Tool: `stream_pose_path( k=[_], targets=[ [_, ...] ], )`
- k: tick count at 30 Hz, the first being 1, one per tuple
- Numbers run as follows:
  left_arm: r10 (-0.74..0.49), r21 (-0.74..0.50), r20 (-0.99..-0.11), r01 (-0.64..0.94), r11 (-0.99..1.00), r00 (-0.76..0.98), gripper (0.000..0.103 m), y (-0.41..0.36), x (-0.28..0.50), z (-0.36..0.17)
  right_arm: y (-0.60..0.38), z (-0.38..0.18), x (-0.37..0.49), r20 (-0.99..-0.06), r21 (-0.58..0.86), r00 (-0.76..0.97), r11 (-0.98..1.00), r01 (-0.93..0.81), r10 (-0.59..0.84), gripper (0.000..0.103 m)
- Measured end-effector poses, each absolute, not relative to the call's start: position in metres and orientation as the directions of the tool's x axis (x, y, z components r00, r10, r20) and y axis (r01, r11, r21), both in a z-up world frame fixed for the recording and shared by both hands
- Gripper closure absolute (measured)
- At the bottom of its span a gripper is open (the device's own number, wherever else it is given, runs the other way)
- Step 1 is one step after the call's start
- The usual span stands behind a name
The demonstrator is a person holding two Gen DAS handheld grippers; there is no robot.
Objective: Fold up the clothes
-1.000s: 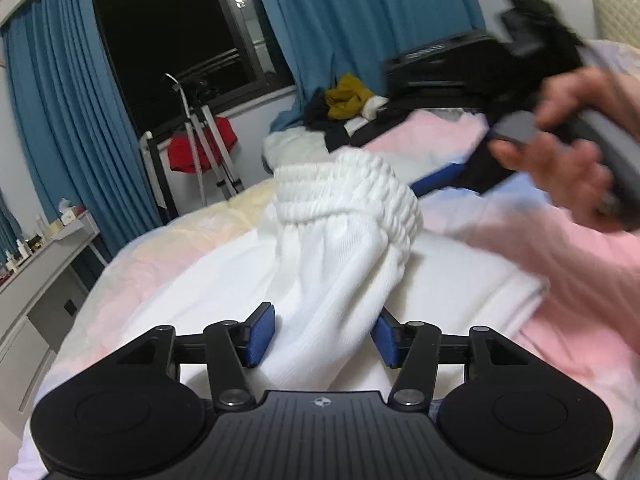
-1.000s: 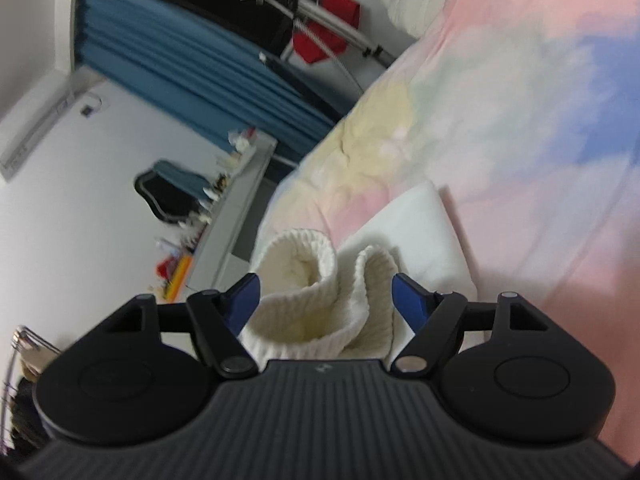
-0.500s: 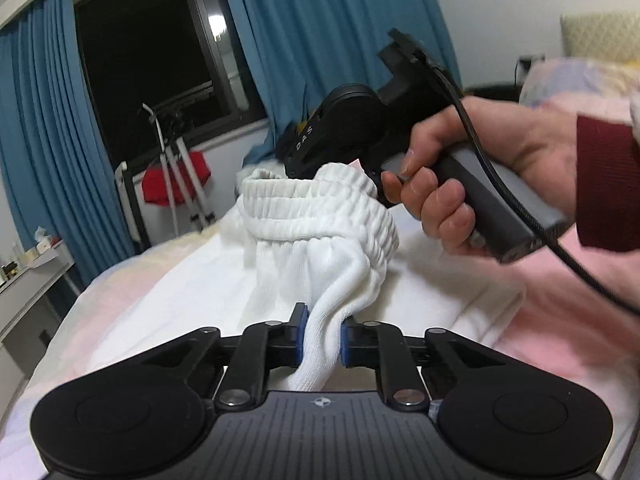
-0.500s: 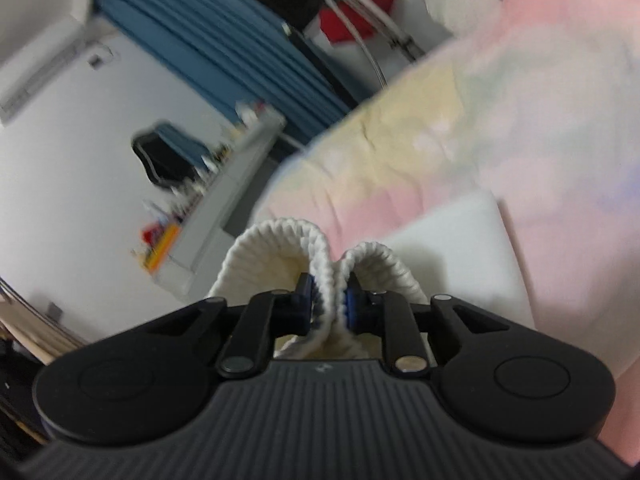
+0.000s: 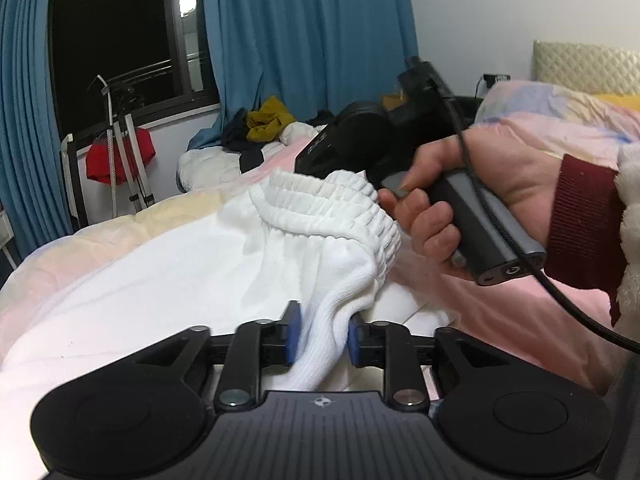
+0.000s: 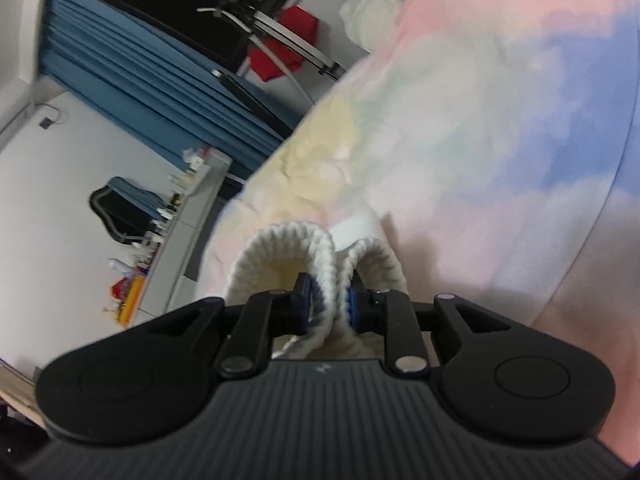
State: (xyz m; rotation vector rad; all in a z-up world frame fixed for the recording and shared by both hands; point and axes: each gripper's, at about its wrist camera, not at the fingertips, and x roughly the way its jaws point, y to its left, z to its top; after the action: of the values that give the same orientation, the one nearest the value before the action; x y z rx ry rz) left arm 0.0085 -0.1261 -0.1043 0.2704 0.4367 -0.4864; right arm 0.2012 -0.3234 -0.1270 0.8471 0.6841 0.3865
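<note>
A second ago both jaws stood wide; now my left hand-held gripper (image 5: 319,334) pinches a fold of the white garment (image 5: 200,264), and my right hand-held gripper (image 6: 329,304) clamps its ribbed waistband (image 6: 320,248), lifted off the bed (image 6: 480,120).

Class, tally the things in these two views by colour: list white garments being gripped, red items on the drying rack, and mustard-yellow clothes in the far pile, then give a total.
White: 1, the white ribbed garment with elastic waistband
Red: 1, the red cloth on the drying rack
Mustard-yellow: 1, the crumpled mustard-yellow garment
Total: 3
</note>
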Motion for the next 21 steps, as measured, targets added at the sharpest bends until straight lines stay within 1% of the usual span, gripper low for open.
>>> stream_pose_path(
  k=[1,3,4,5,7,8,9,11,13,17,19,21],
  targets=[
    [-0.394,0.134,-0.464,0.503,0.854,0.793,0.065,-0.122,0.010,-0.101,-0.324,-0.123,0.195,-0.400,0.779,0.735,0.625,-0.042,0.548,0.072],
    [-0.415,0.087,-0.458,0.505,0.859,0.786,0.051,-0.111,0.006,-0.093,-0.328,-0.113,0.177,-0.428,0.740,0.758,0.672,-0.018,0.492,0.062],
    [-0.419,0.066,-0.454,0.499,0.864,0.787,0.048,-0.106,0.003,-0.088,-0.330,-0.108,0.167,-0.441,0.719,0.768,0.695,-0.008,0.464,0.049],
    [-0.418,0.043,-0.446,0.486,0.873,0.791,0.042,-0.097,0.002,-0.081,-0.331,-0.103,0.159,-0.449,0.703,0.777,0.712,0.002,0.441,0.036],
    [-0.416,-0.003,-0.431,0.459,0.888,0.801,0.036,-0.081,0.002,-0.066,-0.333,-0.093,0.140,-0.455,0.678,0.792,0.735,0.013,0.406,0.025],
    [-0.408,-0.032,-0.420,0.436,0.899,0.811,0.030,-0.071,-0.001,-0.059,-0.332,-0.089,0.134,-0.453,0.674,0.792,0.739,0.003,0.410,0.020],
    [-0.394,-0.055,-0.415,0.410,0.910,0.820,0.025,-0.061,0.001,-0.052,-0.331,-0.086,0.127,-0.451,0.669,0.791,0.743,-0.007,0.414,0.018],
    [-0.341,-0.094,-0.403,0.332,0.938,0.849,0.023,-0.039,-0.002,-0.042,-0.323,-0.080,0.110,-0.446,0.652,0.788,0.757,-0.038,0.424,0.019],
    [-0.269,-0.110,-0.414,0.246,0.963,0.869,0.021,-0.019,-0.005,-0.034,-0.313,-0.080,0.097,-0.459,0.626,0.780,0.777,-0.056,0.426,0.018],
    [-0.127,-0.157,-0.496,0.055,0.986,0.859,0.020,0.025,0.017,-0.030,-0.289,-0.088,0.091,-0.533,0.515,0.748,0.853,-0.085,0.395,0.019],
    [-0.097,-0.181,-0.544,-0.004,0.983,0.833,0.018,0.042,0.025,-0.034,-0.283,-0.098,0.099,-0.558,0.510,0.726,0.856,-0.084,0.403,0.018],
    [-0.068,-0.175,-0.588,-0.045,0.984,0.806,0.018,0.051,0.034,-0.040,-0.282,-0.112,0.108,-0.586,0.520,0.700,0.852,-0.060,0.407,0.016]
  ],
)
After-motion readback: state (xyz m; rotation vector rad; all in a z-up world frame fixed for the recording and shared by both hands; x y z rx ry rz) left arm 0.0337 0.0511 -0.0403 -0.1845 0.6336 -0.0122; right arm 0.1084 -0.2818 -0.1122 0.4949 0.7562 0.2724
